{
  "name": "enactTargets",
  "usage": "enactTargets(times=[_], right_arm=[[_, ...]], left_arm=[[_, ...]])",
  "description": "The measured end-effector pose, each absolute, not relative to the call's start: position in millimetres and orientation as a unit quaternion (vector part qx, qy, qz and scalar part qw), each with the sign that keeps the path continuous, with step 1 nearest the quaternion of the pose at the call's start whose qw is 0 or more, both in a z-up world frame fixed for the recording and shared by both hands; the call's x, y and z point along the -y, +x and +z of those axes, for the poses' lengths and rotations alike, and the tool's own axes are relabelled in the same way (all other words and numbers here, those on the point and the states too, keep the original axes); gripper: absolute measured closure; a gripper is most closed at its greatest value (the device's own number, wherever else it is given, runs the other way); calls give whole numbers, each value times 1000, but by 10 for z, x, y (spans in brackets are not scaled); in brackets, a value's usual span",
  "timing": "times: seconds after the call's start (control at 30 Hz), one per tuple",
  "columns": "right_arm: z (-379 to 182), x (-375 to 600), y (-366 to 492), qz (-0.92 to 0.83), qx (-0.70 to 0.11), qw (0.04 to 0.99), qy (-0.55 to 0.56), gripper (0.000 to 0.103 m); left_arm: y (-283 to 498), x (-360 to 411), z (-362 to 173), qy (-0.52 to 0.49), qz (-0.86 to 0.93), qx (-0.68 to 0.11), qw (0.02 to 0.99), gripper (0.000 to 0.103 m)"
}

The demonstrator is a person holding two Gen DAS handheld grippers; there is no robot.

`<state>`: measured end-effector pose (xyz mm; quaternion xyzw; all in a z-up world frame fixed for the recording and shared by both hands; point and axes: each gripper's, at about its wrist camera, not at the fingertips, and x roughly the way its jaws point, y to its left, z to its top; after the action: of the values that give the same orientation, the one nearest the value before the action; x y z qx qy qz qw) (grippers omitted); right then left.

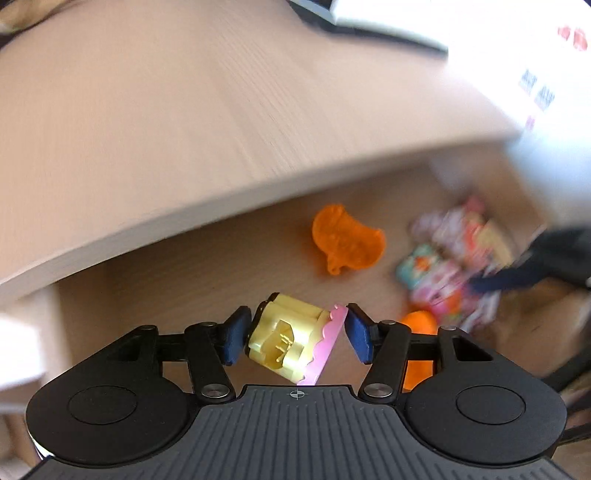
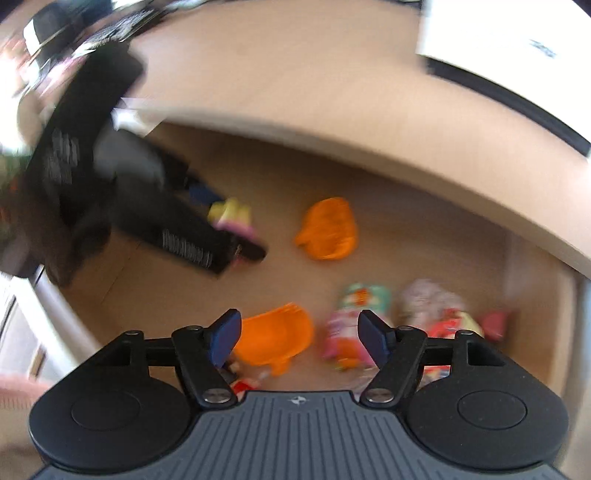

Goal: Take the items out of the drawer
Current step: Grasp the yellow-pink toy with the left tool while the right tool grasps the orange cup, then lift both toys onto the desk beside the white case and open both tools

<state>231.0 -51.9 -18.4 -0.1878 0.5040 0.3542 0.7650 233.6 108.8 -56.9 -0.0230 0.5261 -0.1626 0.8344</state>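
- My left claw (image 1: pixel 295 334) pinches a yellow toy (image 1: pixel 282 339) with a pink wavy rim (image 1: pixel 327 341); both blue pads press its sides, and the toy sits tilted between them.
- In the left wrist view this toy hangs above the near part of the open drawer (image 1: pixel 192 280), clear of its floor.
- My right claw (image 2: pixel 297 338) stands spread, with nothing between its pads.
- Below the right claw, on the drawer floor, lies an orange scoop (image 2: pixel 275 338), just left of a heap of bright packets (image 2: pixel 369 325).
- The packets lie blurred at the right side of the drawer; I cannot read what they are.
- A red piece (image 2: pixel 496 323) lies at the far right of that heap, near the drawer's right wall.
- An orange mould (image 2: pixel 328 229) lies alone near the middle of the floor, farther in, well apart from the heap.
- In the right wrist view my left claw shows at the far left as a dark blurred shape, with the yellow and pink toy at its tip.
- The desktop (image 1: pixel 184 110) overhangs the far part of the drawer, its pale edge curving across both views.
- On the desktop, far right, lies a white sheet (image 2: pixel 498 29) over something dark.
- Both views are smeared, so fine detail is lost.
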Motion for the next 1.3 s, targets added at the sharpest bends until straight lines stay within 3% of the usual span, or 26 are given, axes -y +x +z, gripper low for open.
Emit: enactTargets(times=[0.2,0.4,0.47,0.6,1.07,1.17,1.3], right_arm=[[-426,157,2297,369,-526,730,-234,32],[-630,12,2356,329,-562,707,-275,34],[-670,47,2397,315,-579,704,-265,48],[-657,100,2413,298,-587,709,-253,49],[1329,973,2261,242,-372,893,-75,49],[1568,1023,2522,202,-328,920,-78,49],[1380,1017,2995,176,-342,921,-67,49]], left_arm=[[1891,-1356,-73,-110,-99,-494,857,42],[1428,-1506,73,-149,-77,-478,862,42],[1384,-1529,29,-165,-83,-478,859,42],[1323,-1575,87,-177,-97,-463,863,42],[1895,-1533,915,-193,-82,-359,910,42],[2250,-1367,1087,-144,-93,-327,929,42],[2855,-1082,877,-104,-99,-352,925,42]])
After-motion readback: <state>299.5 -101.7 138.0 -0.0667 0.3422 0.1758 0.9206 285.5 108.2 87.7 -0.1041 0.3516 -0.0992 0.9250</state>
